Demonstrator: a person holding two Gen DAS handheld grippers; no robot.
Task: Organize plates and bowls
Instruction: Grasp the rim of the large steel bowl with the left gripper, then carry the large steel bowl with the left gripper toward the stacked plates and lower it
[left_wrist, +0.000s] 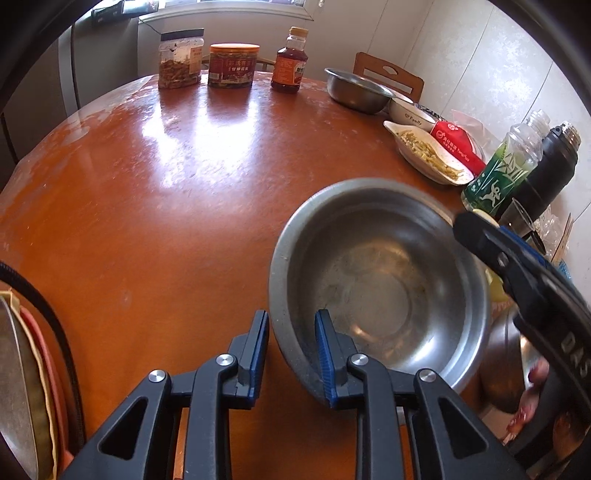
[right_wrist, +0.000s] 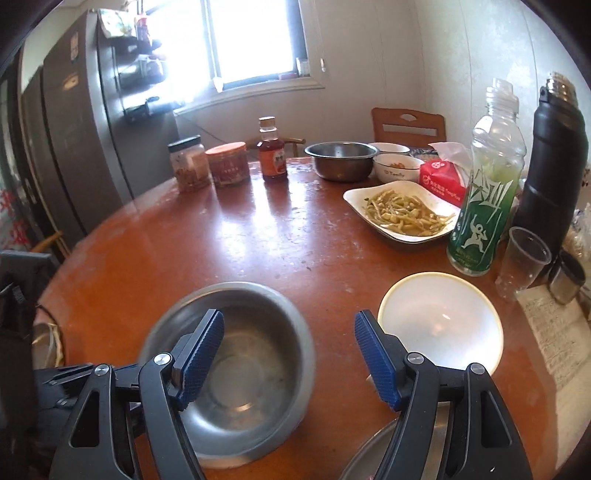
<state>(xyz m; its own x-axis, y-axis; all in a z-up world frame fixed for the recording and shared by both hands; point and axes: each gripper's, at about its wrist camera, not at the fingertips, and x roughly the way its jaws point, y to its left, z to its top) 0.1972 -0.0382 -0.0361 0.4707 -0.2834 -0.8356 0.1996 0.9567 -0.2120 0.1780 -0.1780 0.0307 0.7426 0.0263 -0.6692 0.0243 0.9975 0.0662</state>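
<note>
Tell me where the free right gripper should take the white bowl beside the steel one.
Take the white bowl by its thin rim on the near edge, coming from above with one finger inside. It sits upright and open, too wide to span, and its near rim is clear. The right gripper stands open.

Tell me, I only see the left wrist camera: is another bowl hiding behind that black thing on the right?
Observer: Yes. The right wrist view shows a white bowl on the table, just right of the steel bowl.
Operator: Is there food in it?
Observer: No, it looks empty.
Operator: Is that black thing holding anything?
Observer: No. It is the right gripper, and it is open with nothing between its fingers.
</note>
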